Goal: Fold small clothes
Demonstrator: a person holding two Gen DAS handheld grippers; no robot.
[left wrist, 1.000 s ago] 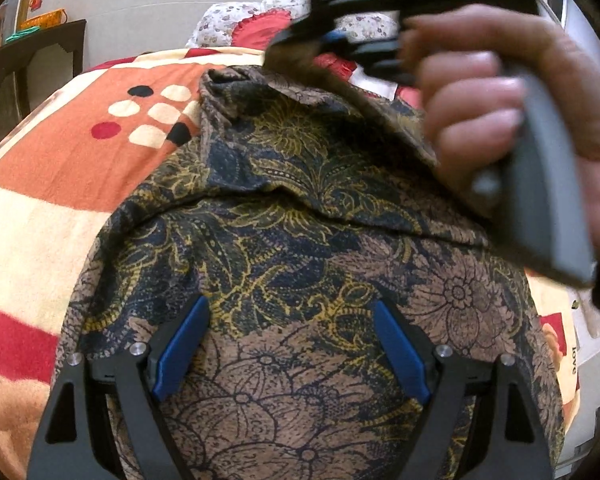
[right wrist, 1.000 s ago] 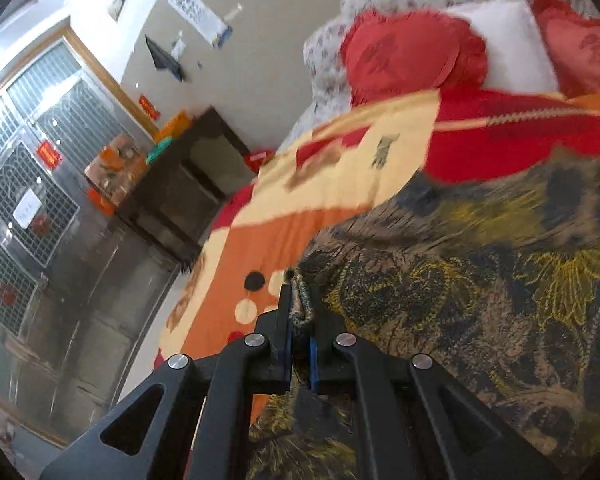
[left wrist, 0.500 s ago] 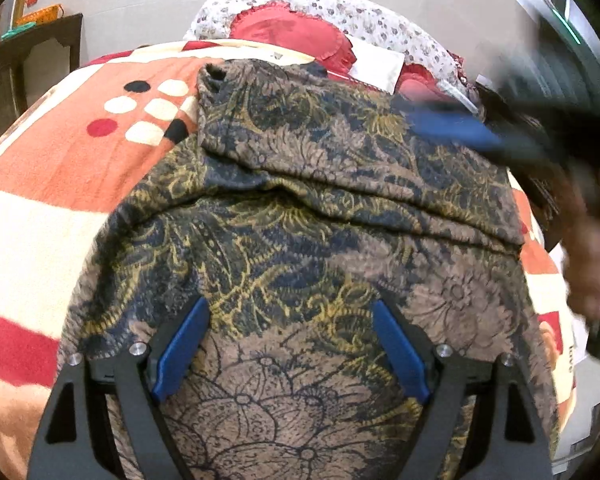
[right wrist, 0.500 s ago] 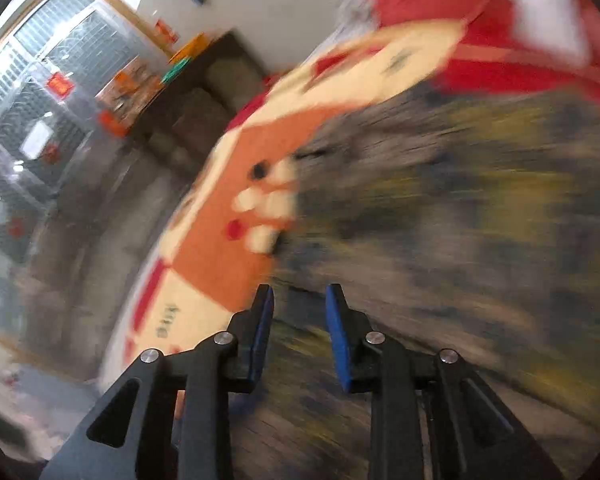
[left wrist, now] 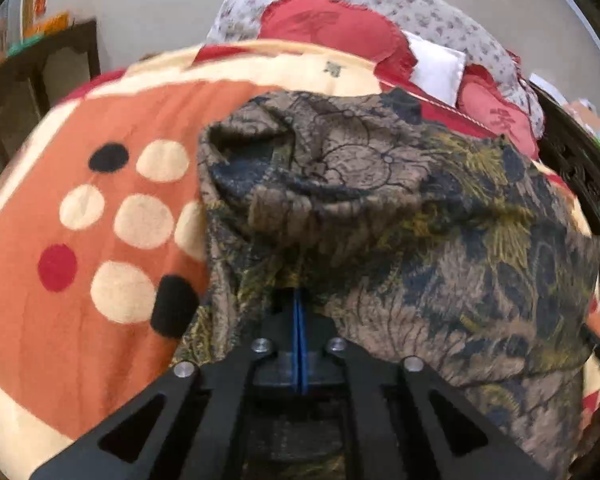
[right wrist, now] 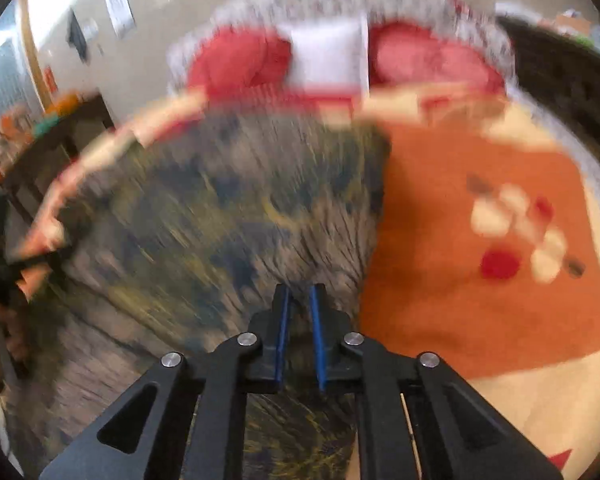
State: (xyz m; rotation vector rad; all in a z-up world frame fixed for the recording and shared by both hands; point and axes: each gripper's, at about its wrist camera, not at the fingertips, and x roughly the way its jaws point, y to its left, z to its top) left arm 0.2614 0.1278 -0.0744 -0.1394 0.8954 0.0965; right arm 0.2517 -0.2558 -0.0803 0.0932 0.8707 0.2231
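Note:
A dark floral garment (left wrist: 380, 184) in brown, navy and yellow lies folded over itself on an orange and cream blanket (left wrist: 100, 320). My left gripper (left wrist: 298, 300) is shut, its blue pads together, and folds of the fabric bunch up from its tip near the garment's left edge. The right wrist view is blurred by motion. There my right gripper (right wrist: 299, 292) sits at the right edge of the garment (right wrist: 228, 208). Its jaws are closing with a narrow gap, and fabric fills that gap. At the far left of this view are the other gripper (right wrist: 4, 272) and the hand holding it.
Red pillows (left wrist: 324, 28) and a white cushion (left wrist: 436, 64) lie at the head of the bed, on a flowered sheet. A dark wooden table (left wrist: 40, 76) stands to the left. A dark carved bed frame (left wrist: 580, 176) runs along the right. The blanket (right wrist: 460, 320) lies bare right of the garment.
My left gripper went from wide open over the garment to shut and moved towards its far part. My right gripper let go of the edge, swung across, and now closes on fabric.

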